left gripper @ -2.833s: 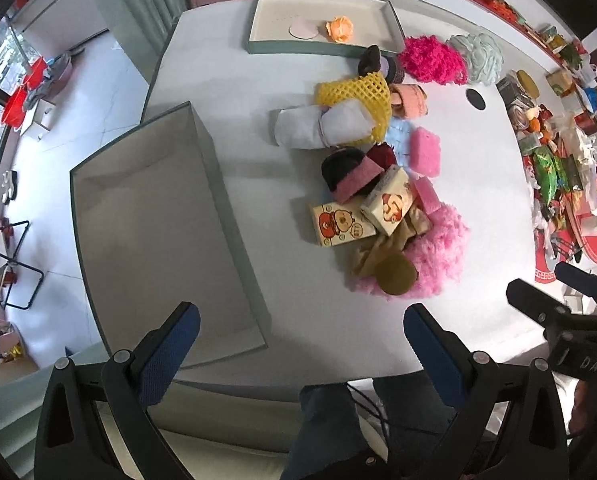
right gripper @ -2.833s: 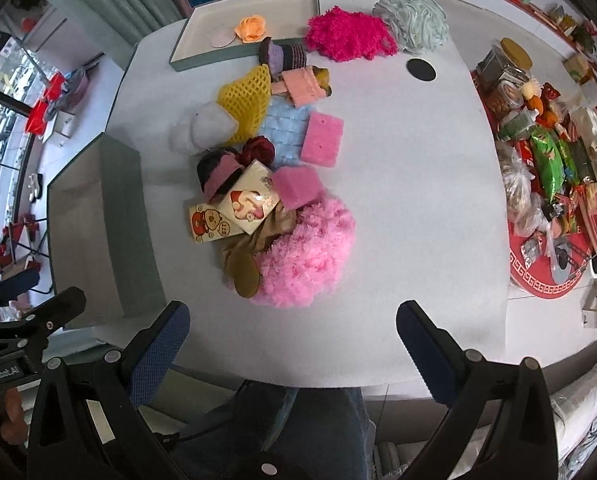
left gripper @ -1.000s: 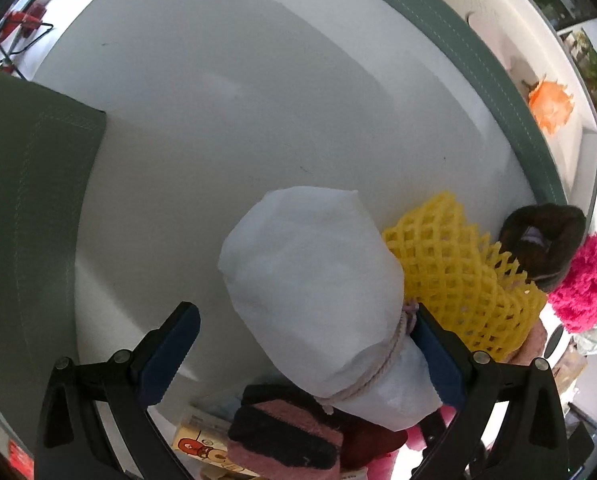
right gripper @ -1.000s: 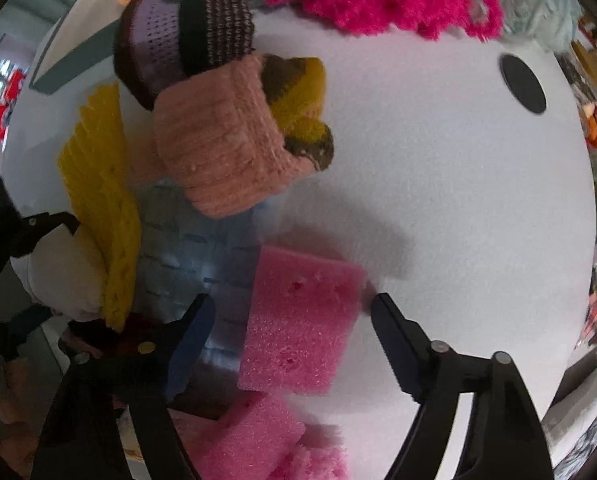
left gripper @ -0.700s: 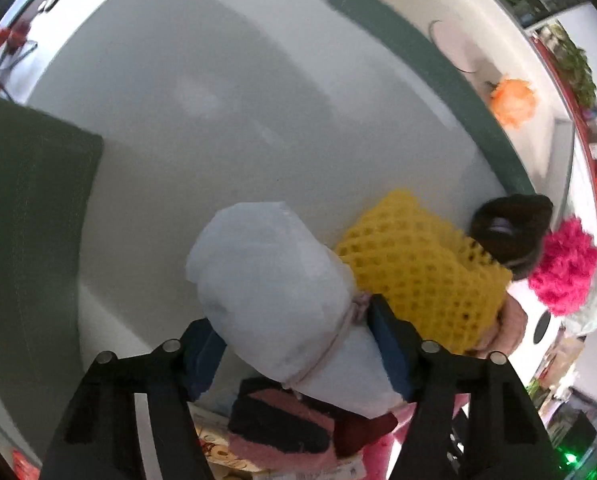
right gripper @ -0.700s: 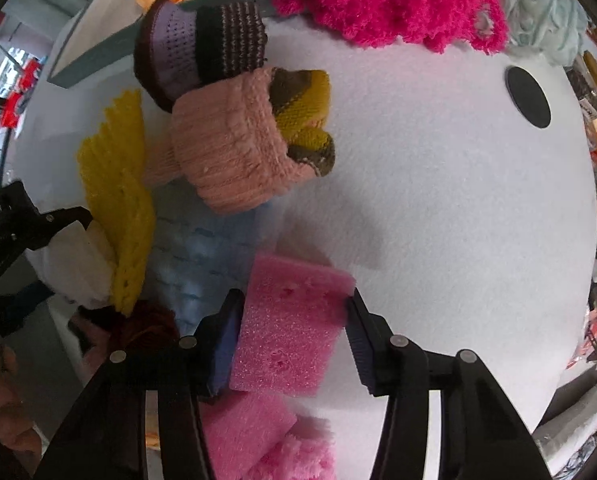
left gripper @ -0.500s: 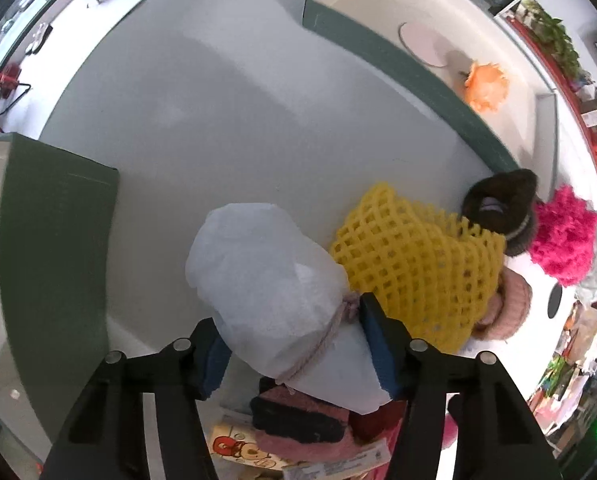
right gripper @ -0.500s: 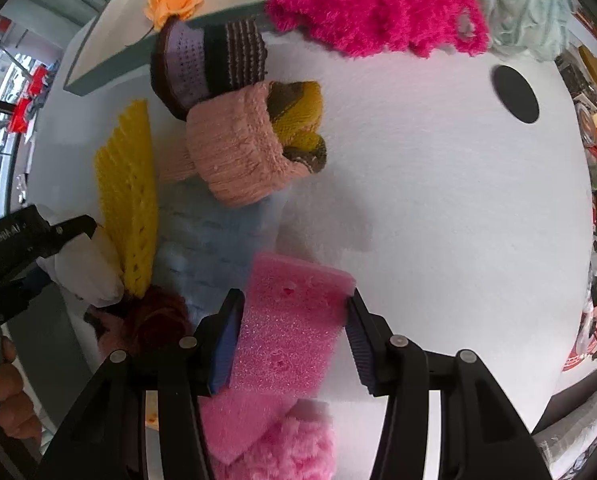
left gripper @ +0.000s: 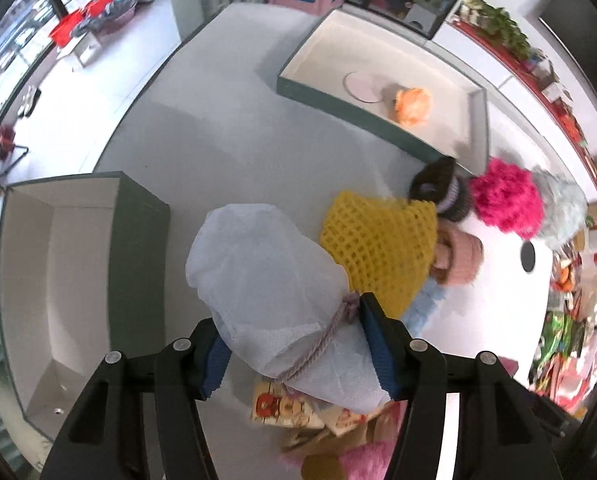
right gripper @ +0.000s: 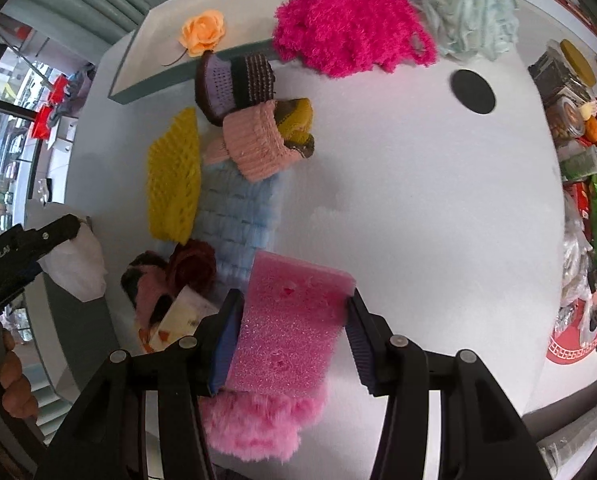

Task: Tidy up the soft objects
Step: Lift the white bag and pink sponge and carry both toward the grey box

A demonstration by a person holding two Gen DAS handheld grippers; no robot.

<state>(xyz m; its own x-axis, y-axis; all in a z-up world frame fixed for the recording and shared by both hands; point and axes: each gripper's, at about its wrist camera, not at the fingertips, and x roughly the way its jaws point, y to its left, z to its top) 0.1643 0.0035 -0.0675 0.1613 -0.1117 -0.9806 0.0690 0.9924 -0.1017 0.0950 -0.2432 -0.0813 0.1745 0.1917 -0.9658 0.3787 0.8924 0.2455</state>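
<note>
Two loads are held at once: the left tongs (left gripper: 294,344) are pinched on a white cloth bundle (left gripper: 274,280) tied with a cord, and the right tongs (right gripper: 292,336) are clamped on a pink sponge (right gripper: 288,328), both lifted above the table (right gripper: 398,200). Just left of the left tongs an open grey box (left gripper: 138,240) is seen, with nothing visible in the part shown. Ahead of the same tongs a second tray (left gripper: 378,128) holds one orange flower (left gripper: 412,106) and one round pad (left gripper: 362,86). By that count, sorting is judged barely begun. Beyond the right tongs, left loose, are one yellow net sleeve (right gripper: 174,176), one blue fluffy cloth (right gripper: 238,208), one pink knit roll (right gripper: 258,148), one striped knit hat (right gripper: 234,80), one magenta puff (right gripper: 346,28), one pale green puff (right gripper: 466,8); beneath them, one pink fluffy heap (right gripper: 254,424).
</note>
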